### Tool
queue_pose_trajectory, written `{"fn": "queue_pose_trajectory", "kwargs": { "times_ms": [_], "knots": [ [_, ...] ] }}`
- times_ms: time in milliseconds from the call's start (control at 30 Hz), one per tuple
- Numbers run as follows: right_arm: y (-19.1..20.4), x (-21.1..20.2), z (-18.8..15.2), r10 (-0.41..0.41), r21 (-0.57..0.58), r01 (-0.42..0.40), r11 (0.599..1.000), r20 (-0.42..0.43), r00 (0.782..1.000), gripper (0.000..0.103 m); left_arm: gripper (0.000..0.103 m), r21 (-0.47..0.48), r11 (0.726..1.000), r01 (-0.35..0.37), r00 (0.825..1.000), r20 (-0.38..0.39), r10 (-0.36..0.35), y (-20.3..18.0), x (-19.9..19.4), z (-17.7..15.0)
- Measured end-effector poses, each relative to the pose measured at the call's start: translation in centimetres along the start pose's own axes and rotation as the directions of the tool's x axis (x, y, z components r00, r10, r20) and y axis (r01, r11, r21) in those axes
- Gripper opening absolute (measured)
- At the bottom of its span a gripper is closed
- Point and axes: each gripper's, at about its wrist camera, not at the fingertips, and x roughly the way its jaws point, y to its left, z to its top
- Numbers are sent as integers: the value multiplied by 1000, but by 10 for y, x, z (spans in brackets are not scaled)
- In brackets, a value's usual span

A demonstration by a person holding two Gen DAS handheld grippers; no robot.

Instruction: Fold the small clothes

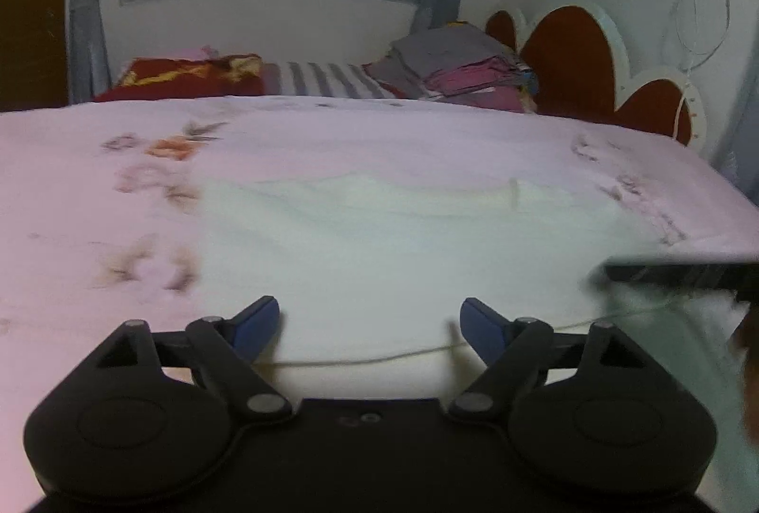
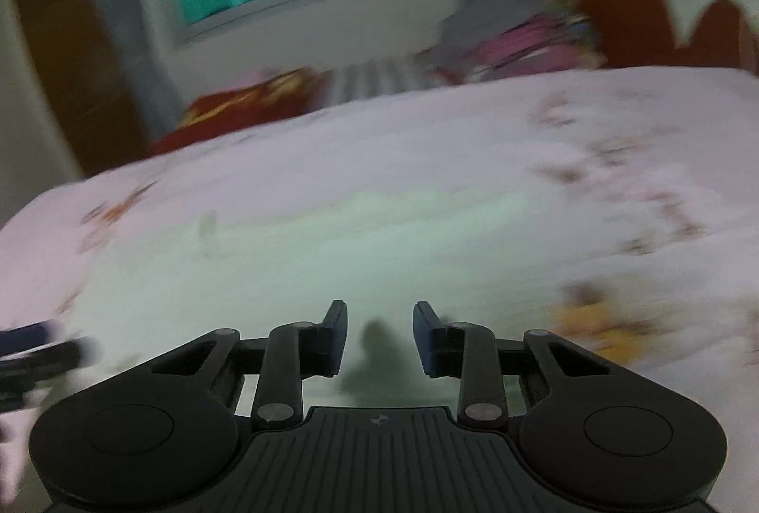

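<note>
Bedsheet (image 1: 71, 190), pink and flowered, carries a pale garment (image 1: 379, 238) spread flat. Left hand-held gripper (image 1: 370, 323) hovers over its near edge, jaws spread wide — nothing between them. Right hand-held gripper (image 2: 379, 335) — jaws partly apart, also empty, above the same garment.

Dim indoor light; right view motion-blurred; fisheye bends edges.

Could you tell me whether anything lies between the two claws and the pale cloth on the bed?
Nothing visible does. The pale cloth lies flat on the pink bedsheet, directly under the open left claw and the open right claw. The pile of clothes sits well beyond, near the headboard.
</note>
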Motion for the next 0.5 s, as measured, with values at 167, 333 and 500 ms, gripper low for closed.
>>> {"fn": "queue_pose_trajectory", "kwargs": {
  "times_ms": [167,333,500],
  "knots": [
    [42,20,-24,101,-99,-107,989,-64,993,30,81,5,1000,-1,999,-36,1,-24,21,-2],
    [12,11,-23,9,-92,-12,996,-40,999,30,80,-33,996,-78,996,-39,76,15,12,-13],
    [-47,-8,-29,-160,-25,161,987,20,987,30,82,-25,996,-82,995,-53,80,15,10,-13]
  ]
}}
